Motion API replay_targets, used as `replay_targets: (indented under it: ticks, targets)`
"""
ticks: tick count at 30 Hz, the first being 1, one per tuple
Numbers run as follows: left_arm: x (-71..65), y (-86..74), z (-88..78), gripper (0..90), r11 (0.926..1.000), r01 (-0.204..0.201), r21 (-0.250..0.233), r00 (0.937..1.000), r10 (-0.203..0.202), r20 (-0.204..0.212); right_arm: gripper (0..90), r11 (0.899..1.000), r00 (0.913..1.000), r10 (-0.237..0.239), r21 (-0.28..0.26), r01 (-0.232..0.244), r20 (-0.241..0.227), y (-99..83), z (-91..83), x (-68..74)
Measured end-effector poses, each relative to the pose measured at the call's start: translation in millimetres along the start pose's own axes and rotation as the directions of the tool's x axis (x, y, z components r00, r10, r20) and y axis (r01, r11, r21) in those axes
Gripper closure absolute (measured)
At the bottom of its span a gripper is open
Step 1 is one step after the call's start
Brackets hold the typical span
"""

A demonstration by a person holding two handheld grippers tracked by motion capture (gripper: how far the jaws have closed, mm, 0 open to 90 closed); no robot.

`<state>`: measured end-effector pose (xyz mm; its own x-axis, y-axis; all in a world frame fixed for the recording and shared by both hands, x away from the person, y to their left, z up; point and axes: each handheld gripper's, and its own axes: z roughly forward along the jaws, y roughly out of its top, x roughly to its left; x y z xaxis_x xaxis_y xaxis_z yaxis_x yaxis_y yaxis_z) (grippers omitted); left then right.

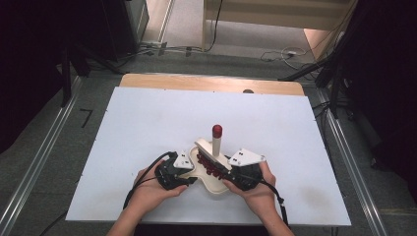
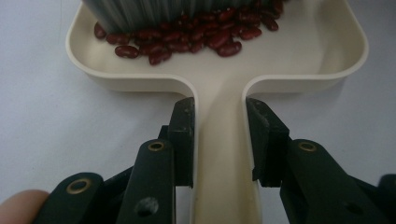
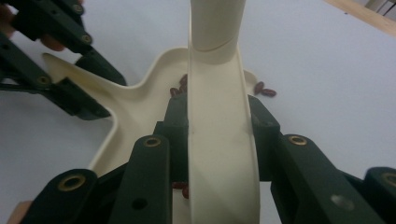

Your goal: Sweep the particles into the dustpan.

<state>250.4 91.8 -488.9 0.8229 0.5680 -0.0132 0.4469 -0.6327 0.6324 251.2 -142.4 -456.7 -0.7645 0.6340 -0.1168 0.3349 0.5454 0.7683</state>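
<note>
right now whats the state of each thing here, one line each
dustpan: flat on the table, beans inside, handle clamped
beans: mostly in the pan, a few outside it
brush: held, bristles in the pan
left gripper: shut on dustpan handle
right gripper: shut on brush

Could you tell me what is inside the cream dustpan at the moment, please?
Dark red beans lie in the dustpan, heaped against the grey bristles of the brush standing in it. Any beans under or behind the bristles are covered.
</note>
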Motion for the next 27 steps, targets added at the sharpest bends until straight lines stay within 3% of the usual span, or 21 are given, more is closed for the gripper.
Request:
replay_targets:
  ticks: [7,13,21,27]
  targets:
    - [-0.4,-0.8,0.4,66.2,1.0000,0.001,-0.002,1.0000,-0.001,0.000,65.6,1.000,0.9993,0.010,0.000,-0.010,-0.037,1.8,-1.3,16.5]
    - [-0.2,-1.7,-0.1,66.2,1.0000,0.000,-0.003,1.0000,0.000,-0.001,65.6,0.999,0.9976,0.032,0.003,-0.032,-0.061,2.1,-4.7,18.1]
    - [0.6,-3.8,0.0,66.2,0.9999,0.009,-0.011,1.0000,-0.009,-0.001,65.6,0.997,0.9940,0.072,-0.011,-0.073,-0.083,0.1,-13.0,8.6]
    - [2.1,-4.6,0.1,66.2,0.9999,0.005,-0.011,1.0000,-0.005,0.001,65.6,0.994,0.9937,0.093,-0.059,-0.097,-0.062,2.1,-30.2,-12.3]
